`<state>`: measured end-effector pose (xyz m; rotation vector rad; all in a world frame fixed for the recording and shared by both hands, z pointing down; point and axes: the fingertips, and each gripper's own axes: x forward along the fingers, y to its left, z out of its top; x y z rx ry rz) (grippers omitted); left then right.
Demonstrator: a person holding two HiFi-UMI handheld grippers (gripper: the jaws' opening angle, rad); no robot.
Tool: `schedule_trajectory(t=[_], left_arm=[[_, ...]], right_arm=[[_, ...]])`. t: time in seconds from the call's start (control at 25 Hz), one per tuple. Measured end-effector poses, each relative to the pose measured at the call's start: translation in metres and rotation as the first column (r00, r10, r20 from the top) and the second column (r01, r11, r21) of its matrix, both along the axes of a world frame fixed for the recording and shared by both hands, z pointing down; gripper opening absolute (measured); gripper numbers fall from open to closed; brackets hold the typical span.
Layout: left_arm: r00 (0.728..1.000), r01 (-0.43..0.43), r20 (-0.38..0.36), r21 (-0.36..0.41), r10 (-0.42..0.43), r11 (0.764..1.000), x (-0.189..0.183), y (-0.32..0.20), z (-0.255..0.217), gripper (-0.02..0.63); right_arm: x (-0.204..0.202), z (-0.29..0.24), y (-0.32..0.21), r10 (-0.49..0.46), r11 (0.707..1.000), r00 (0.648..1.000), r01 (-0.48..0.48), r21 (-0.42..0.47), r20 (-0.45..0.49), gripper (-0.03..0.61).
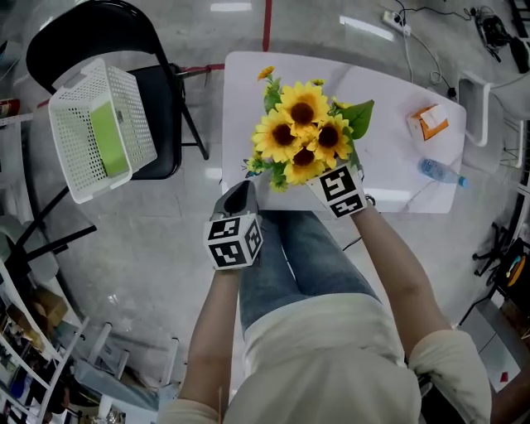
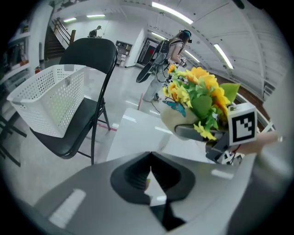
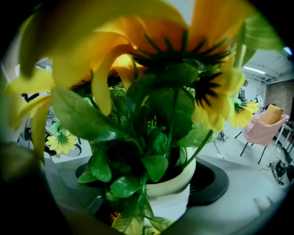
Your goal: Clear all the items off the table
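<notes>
Grips pot (image 3: 172,199) between wide-set right gripper (image 1: 331,179) jaws (flowers (image 1: 302,132) crowding above) to carry it off table (image 1: 389,157); left gripper (image 2: 149,176) closed, empty, alongside.

1. This looks like a big work hall or lab, not a home.
2. The floor (image 1: 157,265) is hard, grey and shiny, with a red tape line (image 1: 267,25) stuck on it.
3. A power strip (image 1: 396,22) and loose cables (image 1: 495,29) lie on the ground.
4. Long strip lights (image 2: 171,12) run across a high ceiling.
5. Stairs (image 2: 57,43), a black folding chair (image 2: 87,59) and a white table (image 1: 389,178) stand about.
6. Packed shelves (image 1: 25,348) stand at the side.
</notes>
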<state>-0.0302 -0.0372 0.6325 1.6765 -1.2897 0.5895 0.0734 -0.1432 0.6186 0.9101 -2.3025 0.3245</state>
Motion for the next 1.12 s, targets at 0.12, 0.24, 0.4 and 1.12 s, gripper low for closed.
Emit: schedule_trajectory(t=[0.12,0.24,0.4,1.12], left_arm=[[1.0,0.001,0.004,0.013,-0.002,1.0,0.0,0.002,-0.018,0.009],[1.0,0.01,0.008,0.027,-0.01,1.0,-0.001,0.005,-0.036,0.009],[1.0,0.021,0.016,0.038,-0.022,0.999,0.001,0.013,-0.058,0.009],[0.995,0.081,0.043,0.171,-0.09,0.982,0.0,0.018,-0.148,0.009]], right_arm=[[0.002,-0.019,0.003,0.028,1.0,0.999,-0.028,0.001,0.017,0.515],[0.004,-0.036,0.01,0.038,0.999,0.999,-0.038,0.001,0.024,0.515],[0.011,-0.054,0.021,0.041,0.999,0.999,-0.04,-0.02,0.034,0.515],[0.024,-0.14,0.046,0.008,0.999,0.999,-0.01,0.049,0.043,0.515]])
